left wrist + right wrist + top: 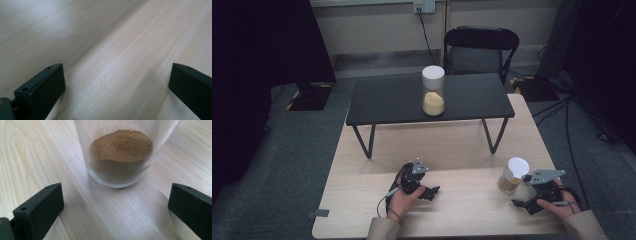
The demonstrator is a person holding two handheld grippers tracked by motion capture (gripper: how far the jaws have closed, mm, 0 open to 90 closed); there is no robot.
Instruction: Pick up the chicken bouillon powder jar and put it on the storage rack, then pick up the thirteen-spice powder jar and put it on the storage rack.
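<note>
The clear glass jar with a white lid and a bed of brown powder (513,176) stands upright near the right edge of the pale wooden table (452,150), toward the front right corner. In the right gripper view the same jar (121,157) sits just ahead of the jaws, centred between them but not yet inside them. The right gripper (523,203) lies just beside the jar on its near side, its jaws spread wide and empty. The left gripper (432,192) rests near the middle of the table's front edge, well apart from the jar, its jaws also wide open over bare wood.

A second, taller clear jar with a white lid and pale yellow powder (433,91) stands on the low black shelf (387,102) at the table's far side.

This looks like the approach before a grasp: the next move calls for pushing the right gripper forward until the glass wall sits between the pads, then closing gently and level so the jar does not tip.
</note>
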